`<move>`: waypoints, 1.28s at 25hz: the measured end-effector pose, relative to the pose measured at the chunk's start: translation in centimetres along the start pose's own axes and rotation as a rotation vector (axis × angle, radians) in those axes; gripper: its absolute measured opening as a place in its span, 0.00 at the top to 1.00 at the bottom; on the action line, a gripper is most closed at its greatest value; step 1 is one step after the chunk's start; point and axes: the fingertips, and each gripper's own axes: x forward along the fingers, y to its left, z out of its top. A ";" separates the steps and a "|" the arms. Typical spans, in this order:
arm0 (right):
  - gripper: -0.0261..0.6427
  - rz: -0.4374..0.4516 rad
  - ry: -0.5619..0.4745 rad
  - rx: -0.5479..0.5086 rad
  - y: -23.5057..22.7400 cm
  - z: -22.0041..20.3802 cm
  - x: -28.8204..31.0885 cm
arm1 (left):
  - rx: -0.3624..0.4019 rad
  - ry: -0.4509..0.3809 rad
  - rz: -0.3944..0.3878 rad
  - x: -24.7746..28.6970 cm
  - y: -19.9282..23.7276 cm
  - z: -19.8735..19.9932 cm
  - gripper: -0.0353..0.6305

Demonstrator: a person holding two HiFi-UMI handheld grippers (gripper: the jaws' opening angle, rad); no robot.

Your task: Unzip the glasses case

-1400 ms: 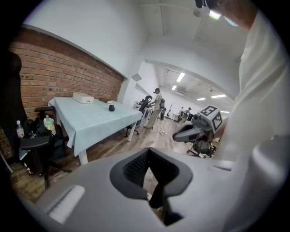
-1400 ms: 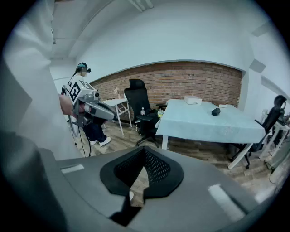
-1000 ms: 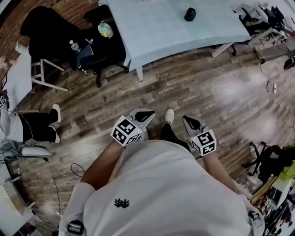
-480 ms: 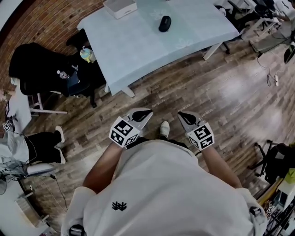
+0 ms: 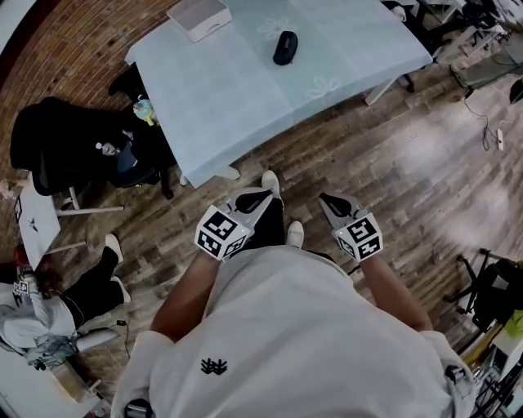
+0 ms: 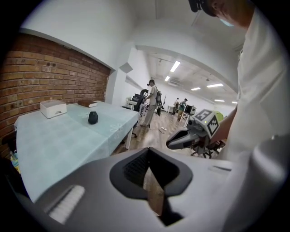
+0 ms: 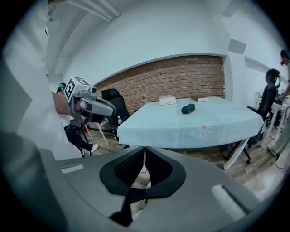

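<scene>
- The glasses case [image 5: 284,46], a dark oval pouch, lies zipped and untouched on the table [image 5: 237,98], well ahead of both grippers and roughly between their lines of aim.
- In the left gripper view the glasses case [image 6: 93,118] sits off to the left of the jaws. In the right gripper view it [image 7: 188,108] sits off to the right.
- The left gripper [image 5: 261,196] is held at the person's waist over the wood floor [image 5: 392,155]. Its jaws are closed tip to tip, with nothing between them.
- The right gripper [image 5: 328,198] is level with it and just to its right. Its jaws are also closed and empty.
- Each gripper carries a marker cube [image 5: 222,232] printed with black-and-white square patterns. These are codes, not letters.
- A white box [image 5: 198,18] stands on the table beyond the case, further left of the left gripper's line. Any print on it is too small to read.
- The pale blue table cloth bears a faint white flower [image 5: 327,85] on the near side of the case.
- The person's white shirt shows a small dark emblem [image 5: 214,365], a shape rather than words.
- A black chair [image 5: 61,139] stands by the table's left corner, well to the left of the left gripper.
</scene>
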 end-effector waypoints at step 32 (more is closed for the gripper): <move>0.95 -0.036 0.171 -0.086 -26.2 14.7 26.7 | 0.061 0.040 -0.006 18.3 32.1 14.4 0.86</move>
